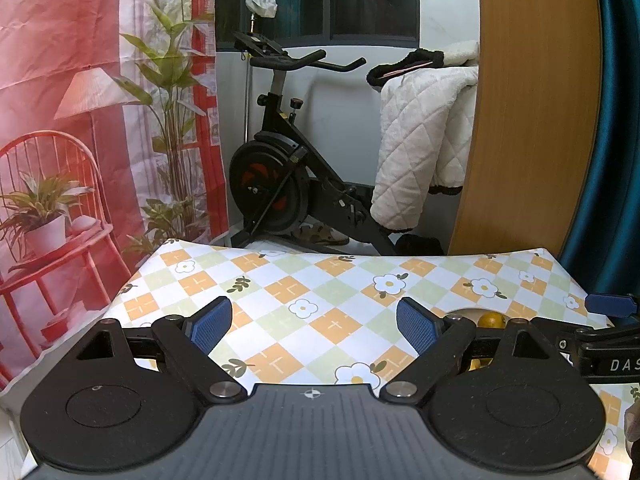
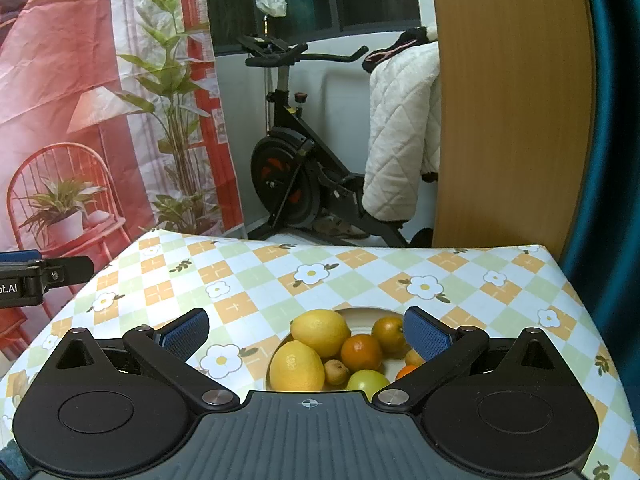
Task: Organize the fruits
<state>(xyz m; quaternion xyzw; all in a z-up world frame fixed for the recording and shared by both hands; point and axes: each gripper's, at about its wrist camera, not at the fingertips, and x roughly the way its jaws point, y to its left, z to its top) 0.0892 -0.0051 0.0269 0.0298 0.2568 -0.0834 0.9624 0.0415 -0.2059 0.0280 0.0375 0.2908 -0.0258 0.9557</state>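
"DAS" is showing on the right gripper (image 2: 306,336), hovering spread and empty over the fruit bowl (image 2: 362,314) near the table's (image 2: 360,268) front edge; the left gripper (image 1: 314,324) is gaping over bare cloth.

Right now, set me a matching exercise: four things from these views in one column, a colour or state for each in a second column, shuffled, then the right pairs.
Column 1:
1. front lemon
2. middle orange
3. left gripper
4. exercise bike

Column 2:
A. black
B. yellow
C. open, nothing between its pads
D. orange

Pairs: 1-B, 2-D, 3-C, 4-A
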